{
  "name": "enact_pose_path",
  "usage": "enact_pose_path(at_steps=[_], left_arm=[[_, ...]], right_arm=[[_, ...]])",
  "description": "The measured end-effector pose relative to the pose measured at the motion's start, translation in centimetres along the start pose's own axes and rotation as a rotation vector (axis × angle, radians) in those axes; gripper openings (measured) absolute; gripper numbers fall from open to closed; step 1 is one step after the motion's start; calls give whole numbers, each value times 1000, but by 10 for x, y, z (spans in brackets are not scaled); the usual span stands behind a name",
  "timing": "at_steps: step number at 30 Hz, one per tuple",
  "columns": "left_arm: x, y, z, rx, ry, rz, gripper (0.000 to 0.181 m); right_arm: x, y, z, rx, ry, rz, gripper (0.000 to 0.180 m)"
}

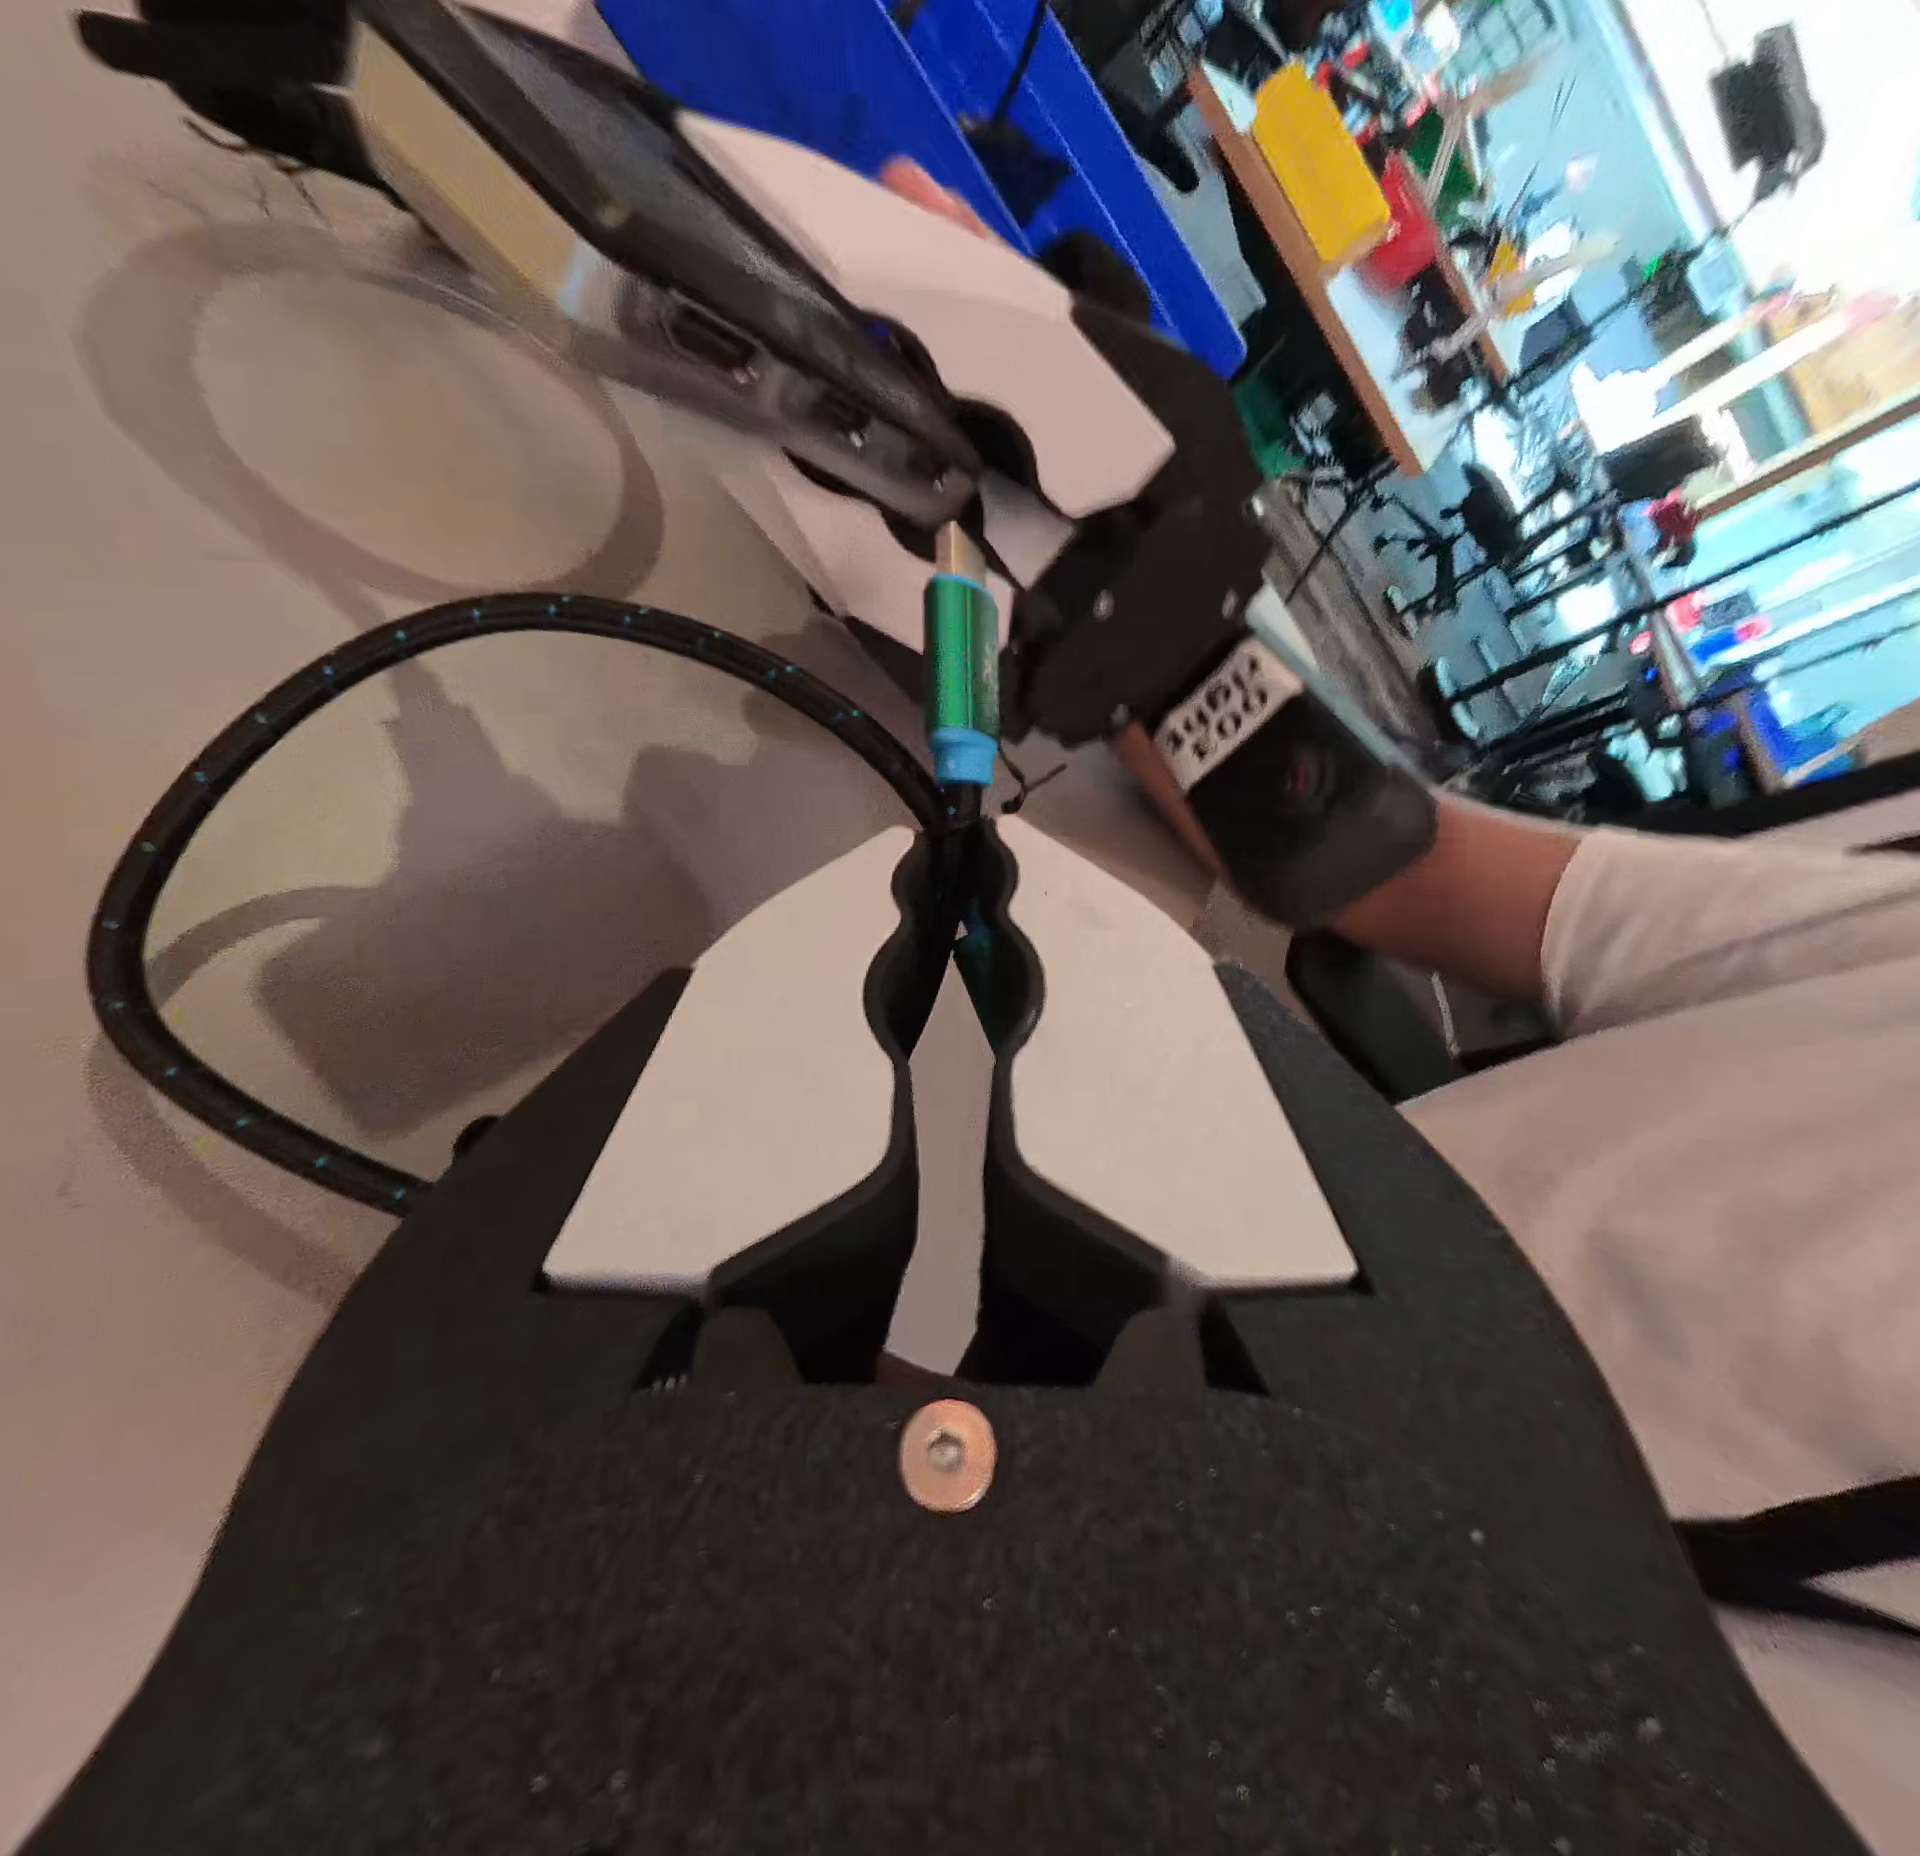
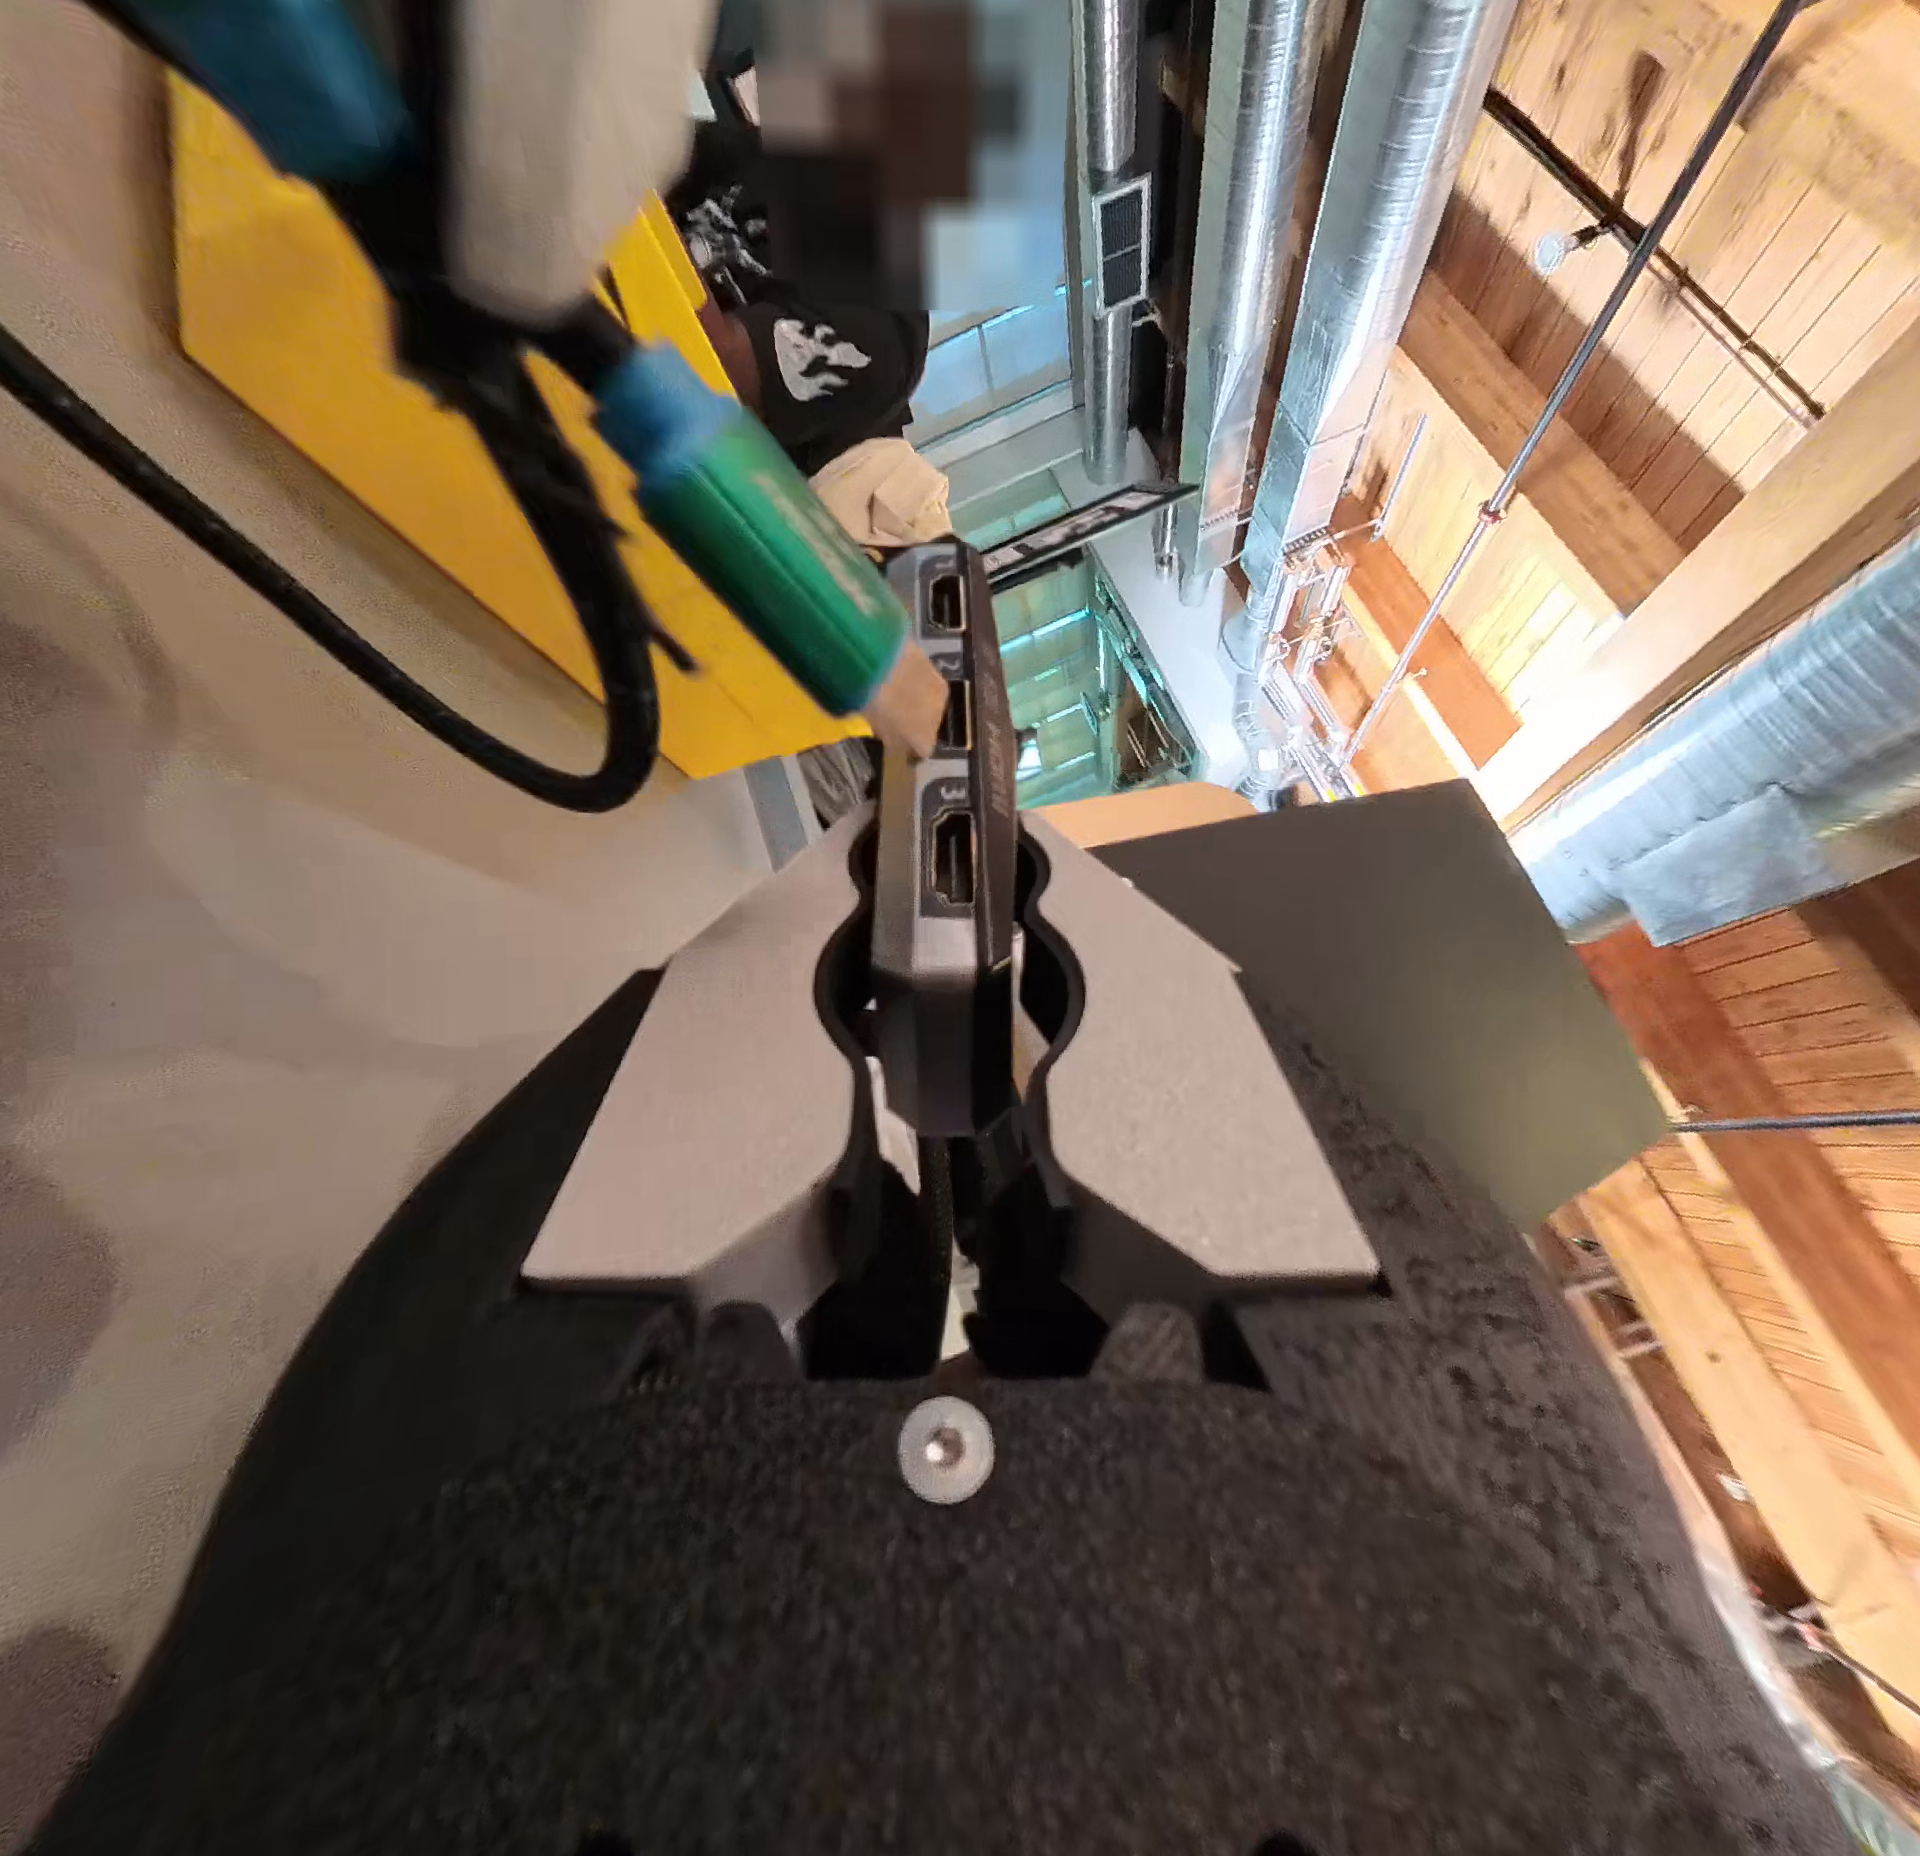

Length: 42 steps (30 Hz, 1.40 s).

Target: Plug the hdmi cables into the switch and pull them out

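At centre frame of the right wrist view, the switch point(image 2: 940, 871) sits clenched between the right gripper point(image 2: 943, 871) fingers, its rear hidden; the green HDMI plug point(image 2: 774, 575) touches the middle port; the left gripper point(image 1: 956, 850) pinches its braided cable point(image 1: 312, 705), blurred.

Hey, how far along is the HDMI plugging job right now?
Done: right gripper holds the switch up; left gripper holds the braided cable. In hand: the green plug tip meets the middle port, apparently not seated. Left: push in, the other ports, pulling out.
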<state>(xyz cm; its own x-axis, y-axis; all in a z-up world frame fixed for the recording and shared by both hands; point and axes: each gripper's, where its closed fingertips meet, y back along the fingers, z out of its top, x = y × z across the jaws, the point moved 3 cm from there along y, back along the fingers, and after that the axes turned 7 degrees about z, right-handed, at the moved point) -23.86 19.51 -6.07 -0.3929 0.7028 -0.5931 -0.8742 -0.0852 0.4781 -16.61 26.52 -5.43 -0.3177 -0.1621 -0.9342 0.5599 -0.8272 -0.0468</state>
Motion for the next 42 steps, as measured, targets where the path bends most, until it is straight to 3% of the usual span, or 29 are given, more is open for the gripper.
enact_pose_path(at_steps=[7,17,32,38,42], left_arm=[[1,-10,6,-40,231,-141,8],[0,-21,4,7,304,-145,8],[-17,-11,21,97,286,-181,8],[-16,-15,25,107,127,-37,7],[-14,-16,28,103,177,-62,7]], right_arm=[[2,-3,-8,69,74,-37,22],[1,-2,-6,84,173,-69,22],[-27,7,1,99,211,-242,21],[-30,7,-2,128,164,-241,20],[-32,6,-4,159,185,-253,20]])
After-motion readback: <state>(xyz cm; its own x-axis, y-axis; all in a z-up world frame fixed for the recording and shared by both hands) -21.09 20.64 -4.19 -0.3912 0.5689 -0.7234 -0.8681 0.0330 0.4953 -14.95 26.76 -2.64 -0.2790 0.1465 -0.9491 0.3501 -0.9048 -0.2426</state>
